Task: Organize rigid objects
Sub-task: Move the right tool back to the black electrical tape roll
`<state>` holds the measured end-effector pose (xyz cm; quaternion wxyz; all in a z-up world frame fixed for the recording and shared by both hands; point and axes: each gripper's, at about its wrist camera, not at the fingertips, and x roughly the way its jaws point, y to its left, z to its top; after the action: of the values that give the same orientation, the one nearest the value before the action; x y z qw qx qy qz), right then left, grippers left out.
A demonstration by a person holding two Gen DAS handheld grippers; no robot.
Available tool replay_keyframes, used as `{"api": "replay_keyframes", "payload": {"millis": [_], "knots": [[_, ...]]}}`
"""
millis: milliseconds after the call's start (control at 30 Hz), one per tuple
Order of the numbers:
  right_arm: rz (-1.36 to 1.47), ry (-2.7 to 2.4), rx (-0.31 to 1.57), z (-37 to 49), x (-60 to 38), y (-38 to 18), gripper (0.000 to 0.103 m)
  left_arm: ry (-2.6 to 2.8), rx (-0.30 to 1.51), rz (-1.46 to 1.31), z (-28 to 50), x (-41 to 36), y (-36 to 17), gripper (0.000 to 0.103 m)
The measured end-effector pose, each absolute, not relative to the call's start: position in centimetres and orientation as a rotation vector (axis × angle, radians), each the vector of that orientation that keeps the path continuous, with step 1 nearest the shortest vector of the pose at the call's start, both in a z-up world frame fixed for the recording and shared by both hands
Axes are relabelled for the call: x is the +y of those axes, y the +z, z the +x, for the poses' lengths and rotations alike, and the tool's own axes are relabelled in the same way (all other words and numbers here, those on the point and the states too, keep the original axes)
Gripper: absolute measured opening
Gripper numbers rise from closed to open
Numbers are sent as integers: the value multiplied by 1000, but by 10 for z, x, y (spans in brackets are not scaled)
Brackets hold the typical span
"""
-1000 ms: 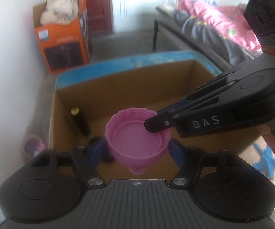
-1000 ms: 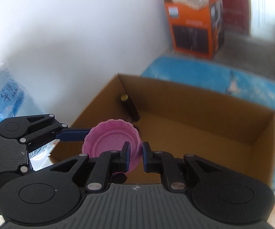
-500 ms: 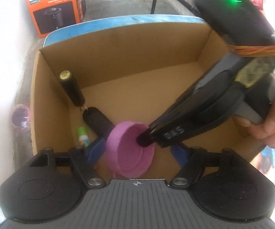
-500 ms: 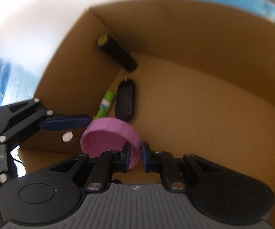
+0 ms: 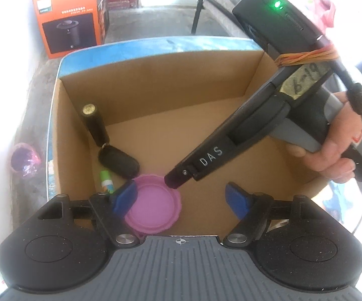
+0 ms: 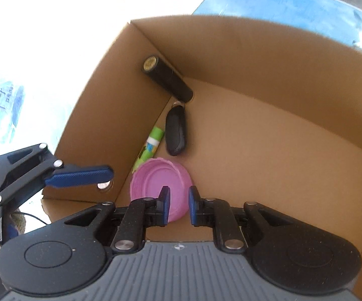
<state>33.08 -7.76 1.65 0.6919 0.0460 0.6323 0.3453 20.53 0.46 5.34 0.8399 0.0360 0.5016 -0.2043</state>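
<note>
A pink lid lies hollow side up on the floor of the cardboard box, near its left wall. My right gripper reaches down into the box with the lid's rim between its fingertips. Its jaws are opening, and a narrow gap shows between the pads. My left gripper hovers open over the box's near edge. Its left fingertip stands in front of the lid without gripping it. One blue finger of it shows outside the box wall.
A black cylinder with a gold cap leans in the left corner. A black key fob and a green glue stick lie beside the lid. An orange carton stands behind on the floor.
The right gripper carried the pink lid down from between the left fingers and set it on the box floor. The left fingers spread wider apart. Both views now look down into the box.
</note>
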Motion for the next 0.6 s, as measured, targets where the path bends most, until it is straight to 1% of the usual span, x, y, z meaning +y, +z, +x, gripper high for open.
{"api": "replay_keyframes", "payload": {"millis": [167,333,400,467,600], "knots": [[110,756,1404,333,-74,22,17,-420,989,47,194,13,70,77],[149,768,1372,322,-83,40,17,-397,879,28,173,24,89,78],[170,773,1323,313,-94,54,17,-399,832,16,160,30,95,84],[201,777,1251,296,-110,72,17,-409,787,9,148,35,99,87],[282,747,1099,251,-157,107,18,-436,737,3,118,39,96,90]]}}
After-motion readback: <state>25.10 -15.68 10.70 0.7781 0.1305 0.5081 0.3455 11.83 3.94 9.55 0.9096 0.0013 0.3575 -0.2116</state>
